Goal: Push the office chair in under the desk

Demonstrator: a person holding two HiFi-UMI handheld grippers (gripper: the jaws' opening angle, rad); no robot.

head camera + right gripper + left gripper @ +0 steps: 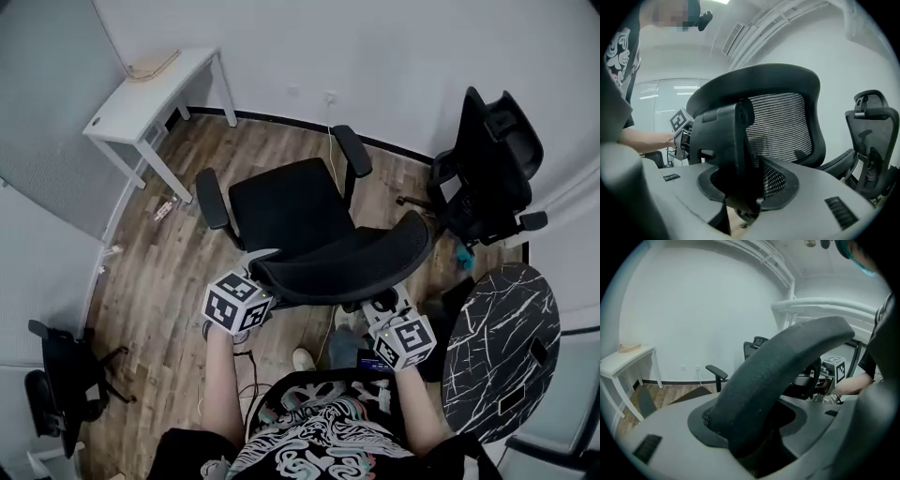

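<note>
The office chair [281, 202] stands in the middle of the wooden floor [178, 272], well apart from the white desk [141, 94], which sits against the wall in the far left corner; no part of the chair is under the desk. Its seat and both armrests point roughly toward the desk, and its mesh back [347, 258] is the part nearest the person, who stands right behind it with one gripper at each end of the back. The left gripper [258, 272] meets the back's left end, and in the left gripper view its fingers are closed on the thick dark rim of the back, which fills the space between them and arches up and to the right. The right gripper [380, 307] is at the back's right end, lower down behind the mesh. In the right gripper view its fingers stand apart around a black plastic bar on the rear of the back; the bar sits toward one finger, and a gap with mesh showing through it is left beside the other. A second black office chair [487, 173] stands by the wall at the right, near a round dark table [502, 319] with pale veins. Another dark chair [56, 384] is at the lower left edge of the head view
</note>
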